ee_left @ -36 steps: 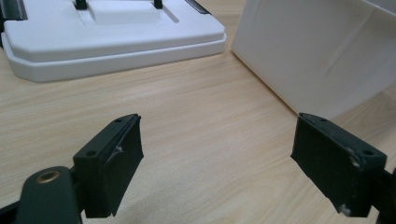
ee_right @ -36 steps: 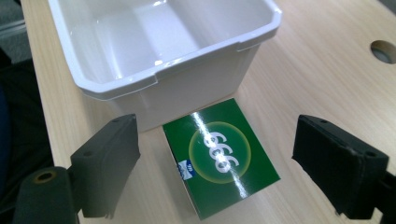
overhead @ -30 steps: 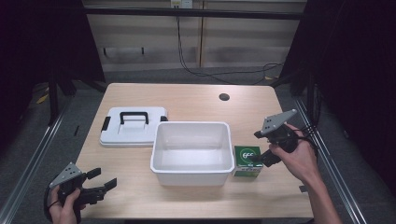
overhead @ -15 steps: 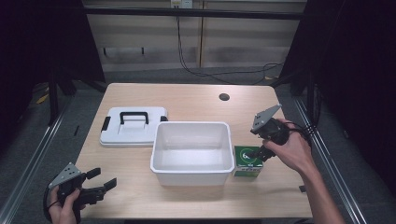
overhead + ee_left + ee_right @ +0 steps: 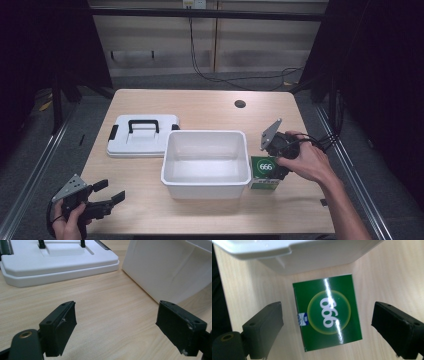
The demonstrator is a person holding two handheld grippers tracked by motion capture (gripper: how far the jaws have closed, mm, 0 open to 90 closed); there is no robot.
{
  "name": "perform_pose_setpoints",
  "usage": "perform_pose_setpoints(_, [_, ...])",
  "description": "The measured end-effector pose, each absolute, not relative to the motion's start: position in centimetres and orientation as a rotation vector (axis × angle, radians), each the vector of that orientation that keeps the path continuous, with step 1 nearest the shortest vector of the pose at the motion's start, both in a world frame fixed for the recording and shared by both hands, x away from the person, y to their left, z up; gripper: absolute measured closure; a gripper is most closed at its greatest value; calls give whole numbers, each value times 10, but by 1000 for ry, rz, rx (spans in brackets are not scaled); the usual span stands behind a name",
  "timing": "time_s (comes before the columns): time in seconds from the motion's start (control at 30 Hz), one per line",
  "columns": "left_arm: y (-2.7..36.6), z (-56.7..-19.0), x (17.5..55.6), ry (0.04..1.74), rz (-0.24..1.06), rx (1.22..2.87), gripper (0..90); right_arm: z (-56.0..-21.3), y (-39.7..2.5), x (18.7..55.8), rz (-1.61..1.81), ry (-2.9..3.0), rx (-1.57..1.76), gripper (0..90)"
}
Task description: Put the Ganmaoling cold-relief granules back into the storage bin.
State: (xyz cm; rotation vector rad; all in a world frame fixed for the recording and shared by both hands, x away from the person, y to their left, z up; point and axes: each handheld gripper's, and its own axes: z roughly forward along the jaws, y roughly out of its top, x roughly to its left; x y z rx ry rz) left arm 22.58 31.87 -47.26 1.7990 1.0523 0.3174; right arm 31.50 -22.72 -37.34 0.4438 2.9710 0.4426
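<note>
A green box (image 5: 264, 172) marked 666 lies flat on the table just right of the white bin (image 5: 206, 161). In the right gripper view the green box (image 5: 328, 312) lies between the two black jaws, which stand wide apart and clear of its sides. My right gripper (image 5: 274, 161) hovers over the box, pointing down, open. My left gripper (image 5: 109, 197) rests low at the table's front left corner, open, with bare wood between its jaws. In the left gripper view the bin wall (image 5: 165, 267) stands ahead to the right.
A white lid with a black handle (image 5: 142, 134) lies flat left of the bin; the lid (image 5: 55, 261) is ahead of the left gripper. A dark round hole (image 5: 240, 104) marks the table's far right. Cables trail from the right gripper toward the right table edge.
My right gripper has moved left and down, from above the table's right side to directly over the green box. The left gripper has barely shifted.
</note>
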Motion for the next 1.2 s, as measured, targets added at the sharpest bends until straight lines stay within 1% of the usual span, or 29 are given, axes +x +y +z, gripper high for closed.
perform_pose_setpoints(0.5, [319, -473, 226, 1052, 317, 1803, 158, -384, -219, 328, 313, 3072, 292, 92])
perform_pose_setpoints(0.7, [319, -473, 225, 1055, 316, 1794, 158, -393, -215, 330, 194, 3077, 232, 93])
perform_pose_setpoints(1.2, [319, -473, 225, 1055, 311, 1794, 158, -407, -205, 336, 64, 3125, 223, 98])
